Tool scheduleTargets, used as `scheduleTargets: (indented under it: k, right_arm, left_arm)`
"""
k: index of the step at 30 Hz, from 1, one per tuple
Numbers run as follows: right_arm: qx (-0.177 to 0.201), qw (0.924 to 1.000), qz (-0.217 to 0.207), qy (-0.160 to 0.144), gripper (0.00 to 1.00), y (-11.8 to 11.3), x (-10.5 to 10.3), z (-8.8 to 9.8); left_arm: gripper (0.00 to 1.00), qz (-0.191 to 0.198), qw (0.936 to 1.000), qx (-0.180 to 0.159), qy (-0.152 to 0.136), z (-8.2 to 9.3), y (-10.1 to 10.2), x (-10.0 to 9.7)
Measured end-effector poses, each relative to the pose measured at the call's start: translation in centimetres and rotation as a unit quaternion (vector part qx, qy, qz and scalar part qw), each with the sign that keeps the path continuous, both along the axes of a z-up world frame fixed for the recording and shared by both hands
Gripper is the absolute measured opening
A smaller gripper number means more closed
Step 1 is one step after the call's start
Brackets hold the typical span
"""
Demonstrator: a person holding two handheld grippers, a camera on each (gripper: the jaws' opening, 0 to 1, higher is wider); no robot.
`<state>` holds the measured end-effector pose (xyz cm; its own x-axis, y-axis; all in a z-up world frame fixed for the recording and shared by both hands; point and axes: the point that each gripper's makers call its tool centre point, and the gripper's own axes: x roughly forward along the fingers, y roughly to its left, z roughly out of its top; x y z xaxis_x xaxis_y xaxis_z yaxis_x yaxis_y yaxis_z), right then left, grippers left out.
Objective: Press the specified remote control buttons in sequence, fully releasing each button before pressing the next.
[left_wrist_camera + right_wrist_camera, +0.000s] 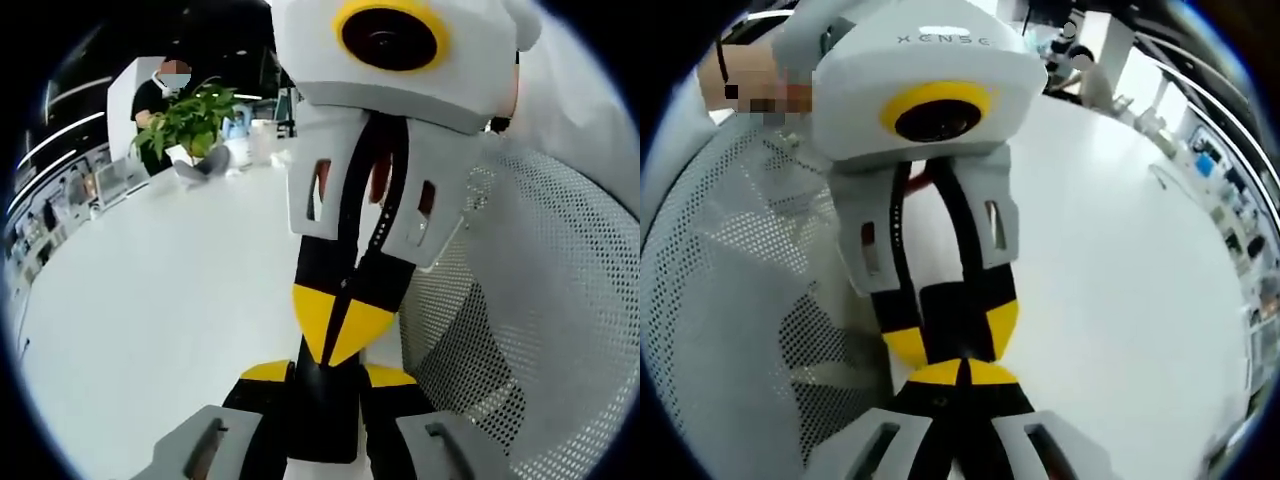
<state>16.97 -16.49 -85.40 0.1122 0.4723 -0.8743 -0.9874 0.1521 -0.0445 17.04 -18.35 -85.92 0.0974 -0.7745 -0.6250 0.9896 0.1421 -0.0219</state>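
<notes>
Where the two grippers meet over the white table (150, 300), a black remote (322, 420) is seen end-on between the jaws of the left gripper (328, 375). It is pinched there, with a yellow tip on either side of it, and its buttons cannot be made out from this angle. The right gripper (338, 325) is pointed down at it from above, jaws pressed together so that their yellow tips form one wedge just at the remote's upper end. Whether the wedge is touching it cannot be told.

Much of both views is blocked by the facing gripper's white body. A white mesh chair back (540, 300) is seen close beside the tools, on the far side from the open table.

Further along the table a potted green plant (190, 115) is set, and a person in a dark top (155, 95) is partly hidden behind it. Shelves (40, 225) of small goods are lined along the room's wall under strip lights (60, 135).

Two grippers, one remote, one plant, one chair and one person are counted.
</notes>
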Motion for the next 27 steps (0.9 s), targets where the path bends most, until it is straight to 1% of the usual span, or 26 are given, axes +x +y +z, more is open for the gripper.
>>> scheduleTargets:
  k: [5,7,10,14,20,25,27]
  right_arm:
    - [-0.008,1.0000,-0.002,0.005,0.00,0.05,-0.07,-0.05]
    - [-0.018,0.9998,0.006,-0.001,0.00,0.09,-0.14,-0.10]
    - [-0.019,0.9998,0.004,-0.003,0.00,0.00,-0.07,-0.09]
    - [-0.004,1.0000,-0.002,0.000,0.00,-0.12,-0.02,-0.03]
    - [0.019,0.9997,0.016,-0.010,0.00,-0.14,-0.17,0.04]
    - [0.047,0.9989,-0.004,-0.002,0.00,-0.12,-0.09,0.16]
    - [0.053,0.9986,-0.007,-0.001,0.00,-0.14,-0.06,0.17]
  left_arm:
    - [0.26,0.002,1.0000,0.001,0.000,0.01,-0.02,0.02]
    - [0.26,0.001,1.0000,0.002,0.000,-0.02,-0.01,0.02]
    - [0.26,0.000,1.0000,0.001,0.000,0.03,-0.02,0.01]
    - [0.26,-0.002,1.0000,0.002,-0.001,0.01,0.01,0.02]
    - [0.26,-0.003,1.0000,0.001,-0.001,0.06,0.01,0.00]
    - [0.26,-0.005,1.0000,0.000,-0.002,0.04,0.03,-0.01]
    - [0.26,-0.005,1.0000,0.000,-0.001,0.03,0.03,0.00]
